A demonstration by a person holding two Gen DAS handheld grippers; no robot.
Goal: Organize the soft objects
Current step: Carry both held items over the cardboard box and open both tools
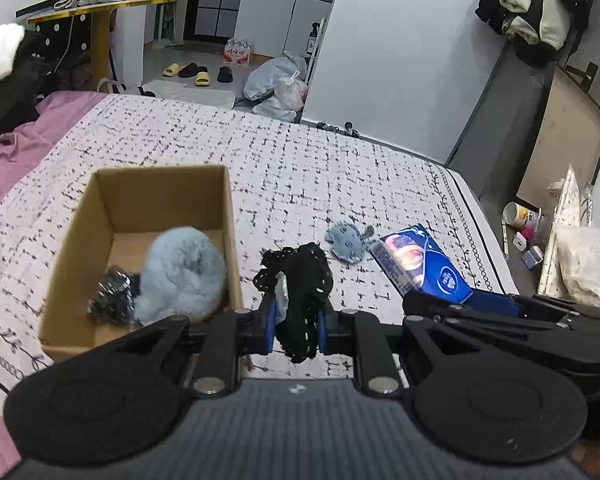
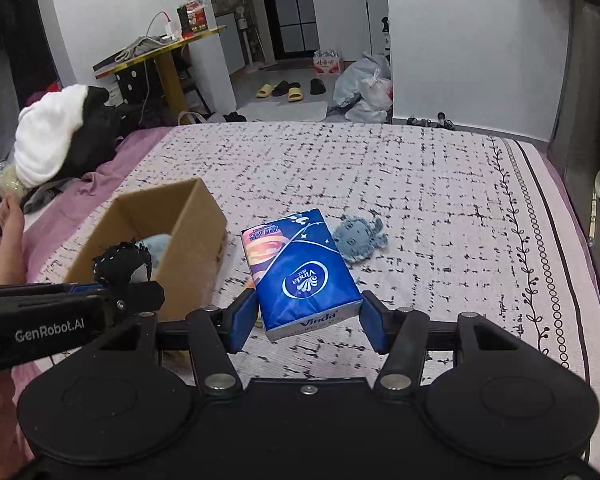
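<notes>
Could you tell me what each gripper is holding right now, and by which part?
The left gripper pinches the black lacy fabric around its bunched middle. The right gripper straddles the blue tissue pack at its near end; contact is unclear.

Both wrist views close above the bed [image 1: 340, 168], seemingly sharing cardboard box [image 2: 180, 232].

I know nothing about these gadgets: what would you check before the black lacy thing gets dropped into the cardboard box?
1. Left gripper shut on the black lace item: ok.
2. Cardboard box open on top: ok.
3. Room inside beside the blue fluffy ball and the dark bundle: ok, bare floor shows at the back.
4. Lace above the box opening: not ok, it hangs right of the box wall.
5. Right gripper clear of the path: ok, it sits around the tissue pack.
6. Right gripper squeezing that pack: cannot tell.
</notes>
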